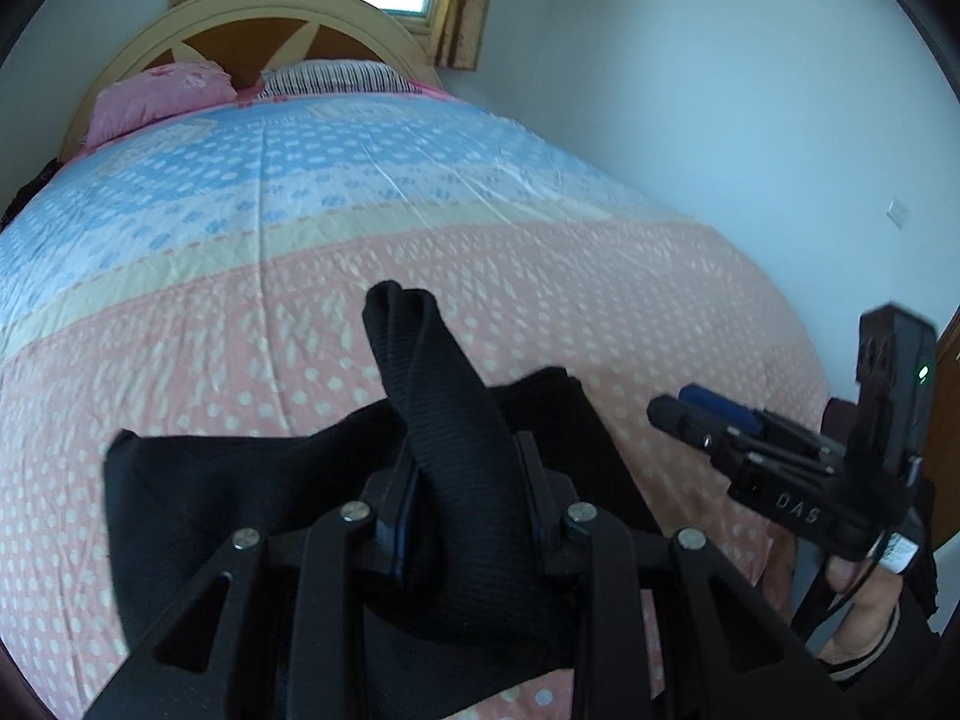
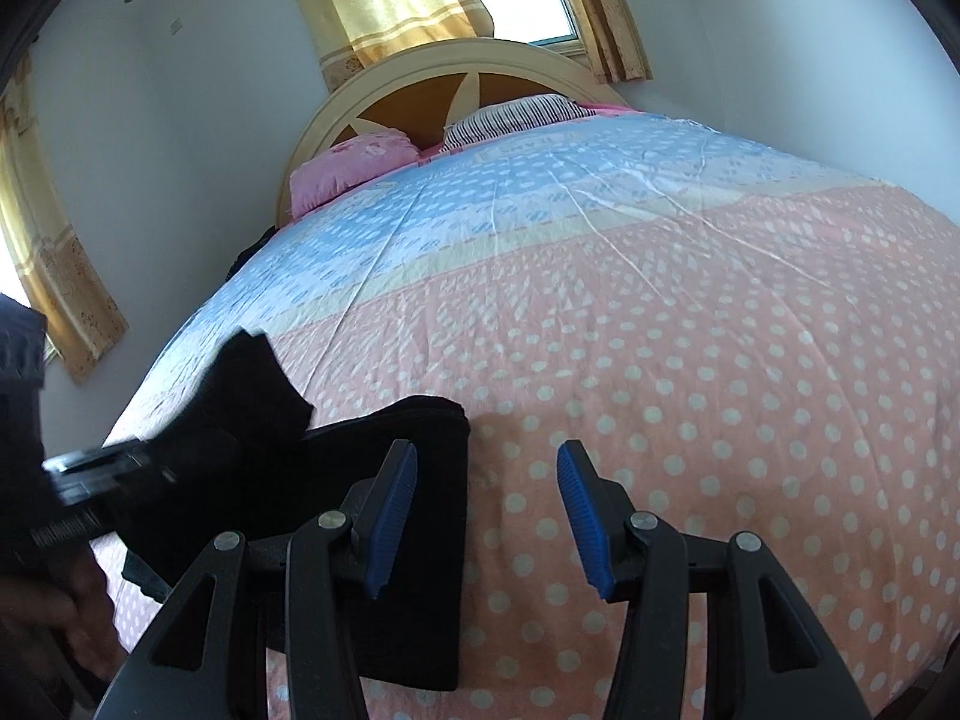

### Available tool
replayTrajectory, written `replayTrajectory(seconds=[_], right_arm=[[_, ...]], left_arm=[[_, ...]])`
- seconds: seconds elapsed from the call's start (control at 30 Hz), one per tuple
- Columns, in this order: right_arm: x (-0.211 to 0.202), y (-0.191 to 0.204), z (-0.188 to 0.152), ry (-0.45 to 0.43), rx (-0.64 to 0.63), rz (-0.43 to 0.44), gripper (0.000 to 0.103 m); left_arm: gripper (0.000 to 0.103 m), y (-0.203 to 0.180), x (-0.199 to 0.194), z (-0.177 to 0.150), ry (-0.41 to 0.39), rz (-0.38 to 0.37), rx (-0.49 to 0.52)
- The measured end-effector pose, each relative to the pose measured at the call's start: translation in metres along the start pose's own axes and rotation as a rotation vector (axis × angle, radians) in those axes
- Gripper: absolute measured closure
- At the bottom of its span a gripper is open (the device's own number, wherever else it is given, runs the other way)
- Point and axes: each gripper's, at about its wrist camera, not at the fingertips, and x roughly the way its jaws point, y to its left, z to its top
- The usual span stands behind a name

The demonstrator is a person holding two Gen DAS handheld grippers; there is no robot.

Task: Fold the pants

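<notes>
Pants (image 1: 456, 456), black and of a ribbed knit, are gripped by the left hand-held gripper (image 1: 468, 480): a thick fold of the fabric is pinched between its two fingers and stands up past the tips as a rounded roll. The rest of the garment hangs down and spreads below, lying as a flat dark panel on the bed (image 1: 300, 300) near its foot, on the pink dotted part of the bedspread. Most of the left gripper's blue pads are covered by the cloth.

The right hand-held gripper (image 2: 487, 516) is released, its blue-padded fingers (image 2: 393, 516) spread wide with nothing between them. It hovers over the bedspread at the right edge of the folded pants; its left finger is over the black cloth, its right one over bare pink bedspread. Whether it touches the cloth cannot be told. In the left wrist view it appears at the right, held by a hand (image 1: 864, 606) partly cut off by the frame edge.

In the right wrist view the left gripper is blurred at the left border, and the pants' lower edge is hidden behind the gripper linkage. No waistband or leg ends can be made out. A pink pillow (image 2: 348, 171) and a striped pillow (image 2: 510, 114) lie by the headboard (image 2: 420, 78).
</notes>
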Motion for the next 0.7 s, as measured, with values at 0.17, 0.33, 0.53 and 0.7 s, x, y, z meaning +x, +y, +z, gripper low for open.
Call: replayTrajectory(seconds=[0.17, 0.33, 0.53, 0.7], right_arm=[[0.008, -0.008, -0.001, 0.018, 0.035, 0.002, 0.052], [0.011, -0.022, -0.002, 0.029, 0.099, 0.031, 0.052], [0.002, -0.022, 0.005, 0.02, 0.157, 0.179, 0.039], [-0.002, 0.011, 0.005, 0.068, 0.111, 0.294, 0.035]], left_arm=[[0.069, -0.025, 0.013, -0.005, 0.013, 0.034, 0.086], [0.052, -0.045, 0.002, -0.01, 0.001, -0.018, 0.152], [0.023, -0.026, -0.037, -0.017, -0.111, 0.02, 0.128], [0.011, 0.031, -0.055, -0.031, -0.185, 0.244, 0.07]])
